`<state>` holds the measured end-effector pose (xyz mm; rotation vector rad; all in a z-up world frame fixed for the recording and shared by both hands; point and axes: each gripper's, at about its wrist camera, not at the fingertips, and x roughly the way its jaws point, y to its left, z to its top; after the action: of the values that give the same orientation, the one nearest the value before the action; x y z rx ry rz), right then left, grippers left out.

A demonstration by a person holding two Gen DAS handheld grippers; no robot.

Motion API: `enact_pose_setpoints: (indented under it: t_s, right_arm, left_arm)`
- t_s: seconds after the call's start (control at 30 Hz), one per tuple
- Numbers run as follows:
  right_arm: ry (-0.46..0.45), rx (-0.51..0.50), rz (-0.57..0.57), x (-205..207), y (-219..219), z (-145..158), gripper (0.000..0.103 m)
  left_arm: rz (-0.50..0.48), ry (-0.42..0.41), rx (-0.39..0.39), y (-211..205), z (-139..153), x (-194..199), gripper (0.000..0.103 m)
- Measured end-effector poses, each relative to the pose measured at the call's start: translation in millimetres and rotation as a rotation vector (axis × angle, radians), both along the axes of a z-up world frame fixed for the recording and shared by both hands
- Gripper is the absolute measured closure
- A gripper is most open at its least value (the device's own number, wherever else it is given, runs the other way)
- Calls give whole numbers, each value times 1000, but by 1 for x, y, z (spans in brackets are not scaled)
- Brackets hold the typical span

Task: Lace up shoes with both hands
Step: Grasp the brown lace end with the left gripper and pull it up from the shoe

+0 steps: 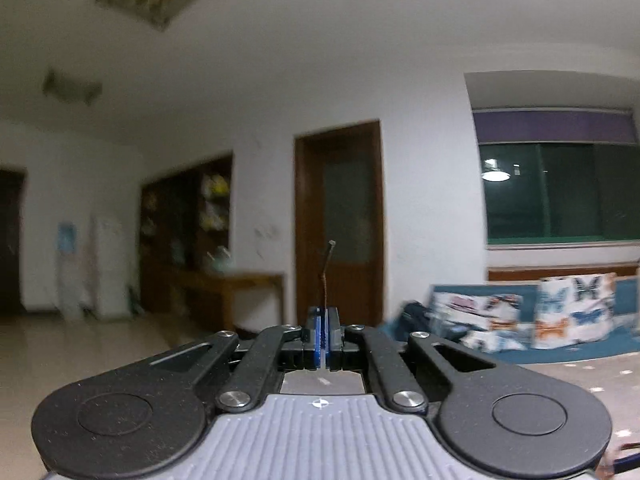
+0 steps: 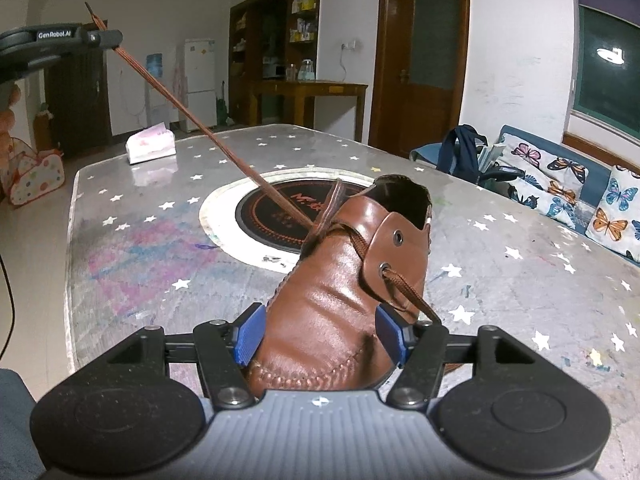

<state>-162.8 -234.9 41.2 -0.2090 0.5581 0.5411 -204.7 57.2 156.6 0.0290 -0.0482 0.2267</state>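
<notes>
Brown leather shoe [image 2: 340, 292] sits low centre on the starry surface [image 2: 140, 240], clamped at the toe by the right tool [image 2: 322, 334]; lace [image 2: 192, 116] through the lower eyelets only, upper ones empty; left tool [image 2: 108, 39], upper left, clenched on the lace end, pulling it taut.

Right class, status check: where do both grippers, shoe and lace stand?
Left gripper shut on lace, pulled taut, up and away. Right gripper fingers clamp the brown shoe toe. Upper eyelet empty. Nothing in the way.

shoe [image 2: 344, 280] on table [image 2: 520, 280], tissue pack [image 2: 151, 147] behind left
</notes>
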Motion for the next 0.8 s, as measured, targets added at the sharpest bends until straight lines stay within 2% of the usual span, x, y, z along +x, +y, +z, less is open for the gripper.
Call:
enact_pose_setpoints:
  t_s: [0.17, 0.3, 0.4, 0.53, 0.67, 0.73, 0.8]
  right_arm:
    - [13, 13, -2, 1, -2, -2, 41]
    - [17, 18, 0, 1, -3, -2, 41]
    - [18, 25, 5, 3, -5, 0, 42]
    - [-21, 34, 30, 10, -5, 10, 43]
    - [-78, 3, 75, 28, 0, 17, 56]
    - [-87, -36, 126, 40, 4, 18, 67]
    - [-89, -70, 179, 50, 7, 17, 69]
  left_arm:
    - [36, 8, 4, -2, 0, 3, 101]
    - [75, 70, -44, 0, -4, 15, 101]
    - [63, 106, -116, 9, -5, 17, 101]
    - [41, 103, -111, 14, -3, 16, 101]
    - [20, 92, -73, 13, -1, 17, 101]
    - [16, 91, -60, 15, 0, 20, 101]
    - [17, 98, -55, 17, -1, 25, 101]
